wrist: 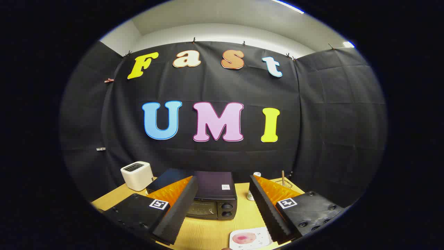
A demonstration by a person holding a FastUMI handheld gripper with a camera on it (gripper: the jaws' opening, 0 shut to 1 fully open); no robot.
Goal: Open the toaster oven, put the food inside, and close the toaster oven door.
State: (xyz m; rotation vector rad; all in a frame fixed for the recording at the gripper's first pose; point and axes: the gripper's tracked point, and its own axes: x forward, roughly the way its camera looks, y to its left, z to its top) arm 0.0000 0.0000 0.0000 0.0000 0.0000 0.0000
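The toaster oven (211, 198) stands on the wooden table (208, 232), a little beyond the fingertips and between the two fingers as the camera looks along them. Its door looks closed, and two round knobs (226, 210) sit one above the other at the right side of its front. The left finger hides part of the front, so a door handle cannot be made out. The oven is probably a stiff metal box, heavy enough to stay in place when the door is pulled, while the glass of the door should be treated as fragile. The best place to take hold is most likely the upper edge of the door, where a handle usually is.

The food (244, 238), a flat pinkish round piece, lies on a white plate (258, 236) near the right finger, closer to the camera than the oven. It seems light and maybe soft or slippery, so a gentle pinch at its edge would be wise.

The gripper (223, 184) has its jaws spread wide and holds nothing.

Further back, a white toaster (137, 175) stands left of the oven, a small white container (252, 195) is to its right, and a thin stick (283, 178) rises behind.
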